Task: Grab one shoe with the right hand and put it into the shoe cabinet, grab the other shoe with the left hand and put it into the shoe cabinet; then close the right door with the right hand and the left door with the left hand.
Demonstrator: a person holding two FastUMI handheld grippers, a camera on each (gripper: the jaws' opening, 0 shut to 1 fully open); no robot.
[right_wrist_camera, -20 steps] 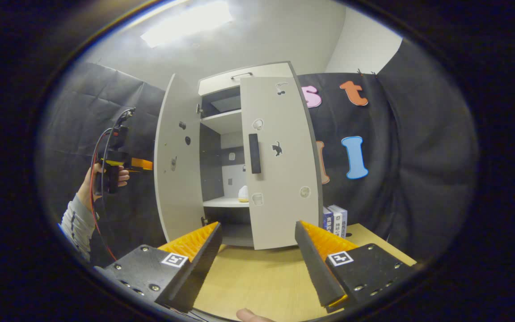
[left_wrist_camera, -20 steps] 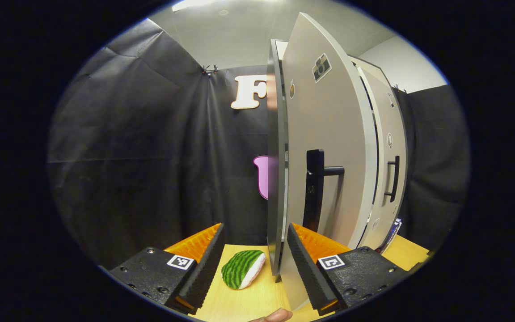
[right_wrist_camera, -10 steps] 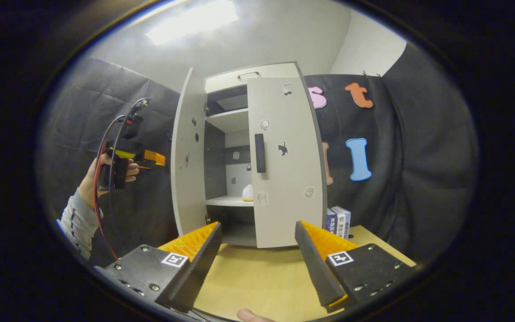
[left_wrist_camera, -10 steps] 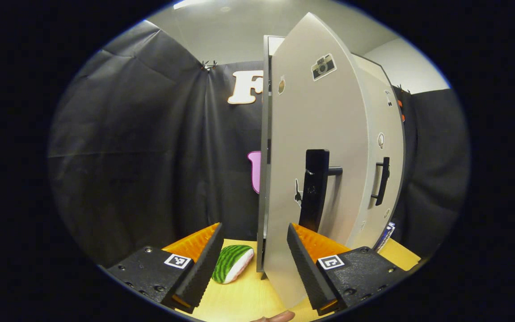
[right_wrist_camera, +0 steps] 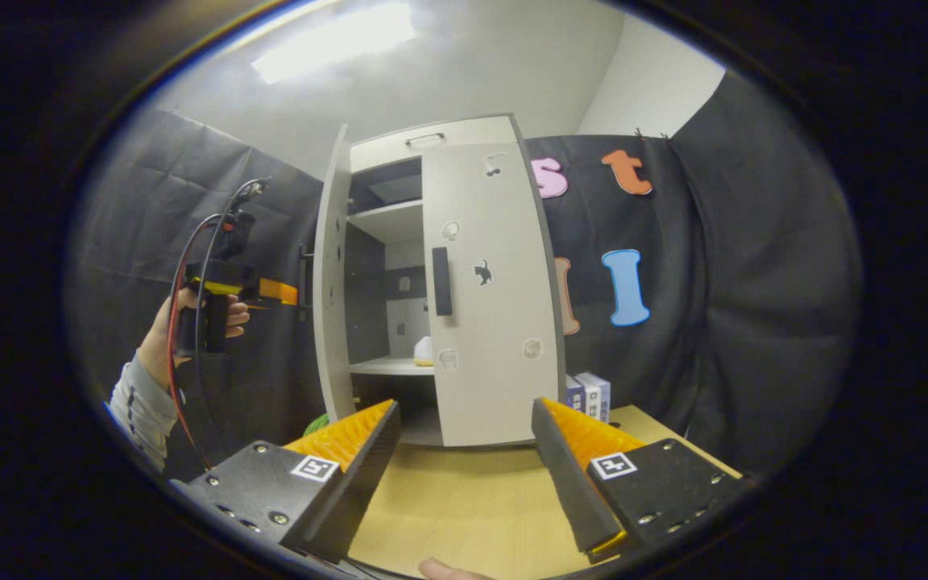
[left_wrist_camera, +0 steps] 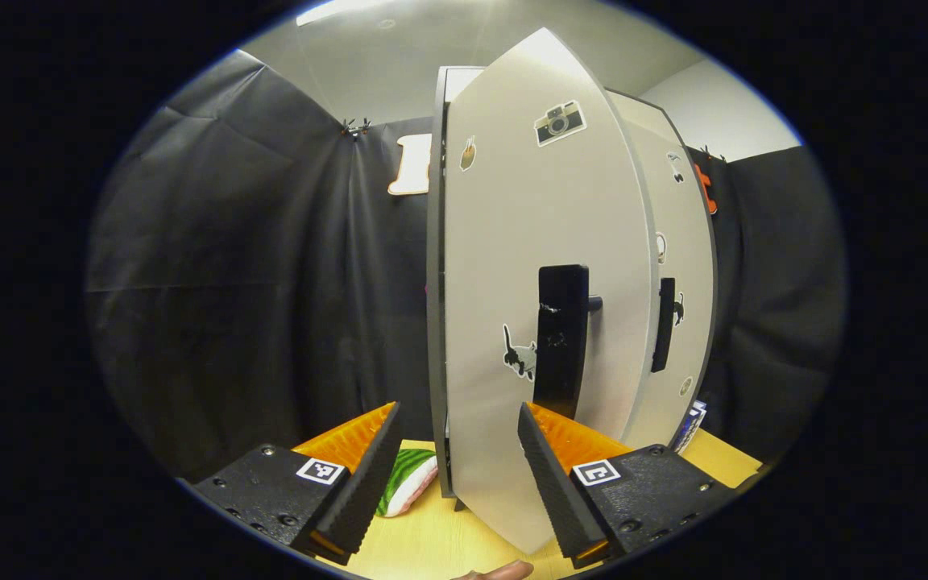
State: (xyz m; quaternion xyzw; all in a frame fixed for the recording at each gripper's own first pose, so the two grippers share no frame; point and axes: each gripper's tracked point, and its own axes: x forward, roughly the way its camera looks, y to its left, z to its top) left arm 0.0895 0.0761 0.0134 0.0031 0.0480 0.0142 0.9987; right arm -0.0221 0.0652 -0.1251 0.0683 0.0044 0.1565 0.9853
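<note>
The white shoe cabinet (right_wrist_camera: 432, 138) stands at the back of the wooden table (right_wrist_camera: 472, 503). Its right door (right_wrist_camera: 492, 338) lies flat against the front. Its left door (right_wrist_camera: 330, 322) is still ajar, and through the gap a pale shoe (right_wrist_camera: 424, 352) sits on the lower shelf. In the left gripper view the left door (left_wrist_camera: 544, 225) faces me, its black handle (left_wrist_camera: 561, 338) just ahead of my open left gripper (left_wrist_camera: 460, 409). In the right gripper view a hand holds the left gripper (right_wrist_camera: 287, 292) right at that door's outer face. My right gripper (right_wrist_camera: 464, 403) is open and empty over the table.
A green striped, watermelon-like toy (left_wrist_camera: 403, 483) lies on the table left of the cabinet's foot. A few books (right_wrist_camera: 589, 392) stand against the cabinet's right side. A person's hand and sleeve (right_wrist_camera: 142, 387) are at the left of the right gripper view.
The left door has swung further toward the cabinet, with the left gripper following it. The right gripper has barely moved.
</note>
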